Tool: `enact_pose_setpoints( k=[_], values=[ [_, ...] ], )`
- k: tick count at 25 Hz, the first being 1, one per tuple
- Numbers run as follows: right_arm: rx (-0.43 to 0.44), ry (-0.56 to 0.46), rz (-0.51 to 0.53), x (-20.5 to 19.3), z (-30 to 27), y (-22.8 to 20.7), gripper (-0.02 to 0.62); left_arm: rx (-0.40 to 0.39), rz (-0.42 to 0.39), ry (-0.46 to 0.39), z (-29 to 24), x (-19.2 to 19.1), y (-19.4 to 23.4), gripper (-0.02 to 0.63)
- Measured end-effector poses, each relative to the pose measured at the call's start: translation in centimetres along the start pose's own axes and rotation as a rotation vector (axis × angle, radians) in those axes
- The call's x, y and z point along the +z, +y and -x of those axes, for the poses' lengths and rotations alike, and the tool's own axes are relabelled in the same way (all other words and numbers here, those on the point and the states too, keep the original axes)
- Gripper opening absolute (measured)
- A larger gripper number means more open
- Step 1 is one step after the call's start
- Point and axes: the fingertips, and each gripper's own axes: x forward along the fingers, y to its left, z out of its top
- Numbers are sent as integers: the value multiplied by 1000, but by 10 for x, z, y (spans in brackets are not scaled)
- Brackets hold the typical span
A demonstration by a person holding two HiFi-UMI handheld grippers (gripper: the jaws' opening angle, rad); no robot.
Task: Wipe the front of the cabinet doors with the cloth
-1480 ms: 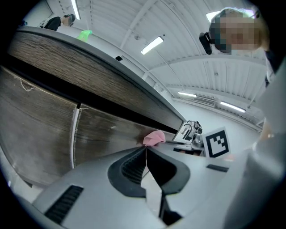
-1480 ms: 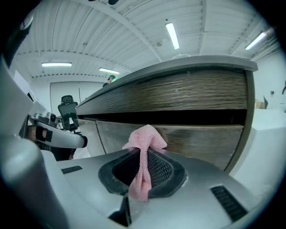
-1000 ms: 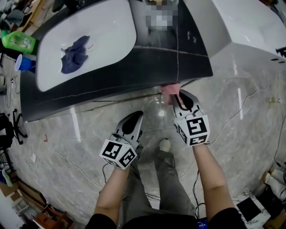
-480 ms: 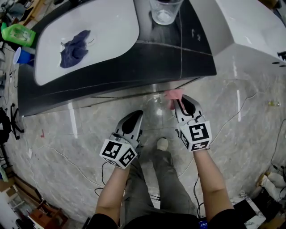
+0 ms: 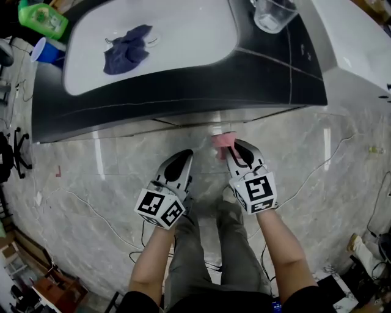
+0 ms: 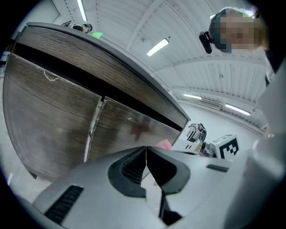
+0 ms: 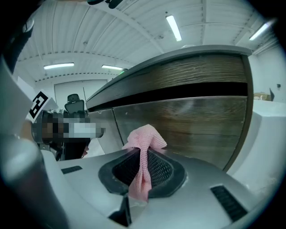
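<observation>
Head view: left tool (image 5: 182,160) and right tool (image 5: 235,150) side by side above the pale marble floor (image 5: 91,183), both aimed at the foot of the dark table (image 5: 183,92). Pink knitted cloth (image 5: 221,142) bunched at the right tool's tips, just at the table's lower front edge. Set in the table, a white sink basin (image 5: 183,36) with a crumpled dark blue rag (image 5: 125,49) lying in it. Clear glass cup (image 5: 272,15) on the table's right part. Green plastic bottle (image 5: 43,18) and blue cup (image 5: 46,52) beside the table's left end. Left gripper view: left tool's jaws pressed together, nothing between them. Ahead stand the wood-grain cabinet doors (image 6: 53,112), two panels meeting at a vertical seam, with a dark recess above them under the table edge. A bit of the pink knitted cloth peeks out just right of the jaw tips. Right gripper view: right tool clamped on the pink knitted cloth, a strip running down between the ribbed pads (image 7: 158,167) and a loose tuft standing above the tips. Door panel close ahead; whether the tuft touches it, cannot tell.
</observation>
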Motion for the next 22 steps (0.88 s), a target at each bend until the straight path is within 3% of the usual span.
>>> enact_pose_setpoints(
  k=[12, 22],
  values=[
    [82, 12, 30, 12, -72, 86, 54, 79, 8, -23, 66, 18, 82, 9],
    [78, 2, 49, 29, -117, 105, 54, 107, 15, -30, 89, 25, 123, 9]
  ],
)
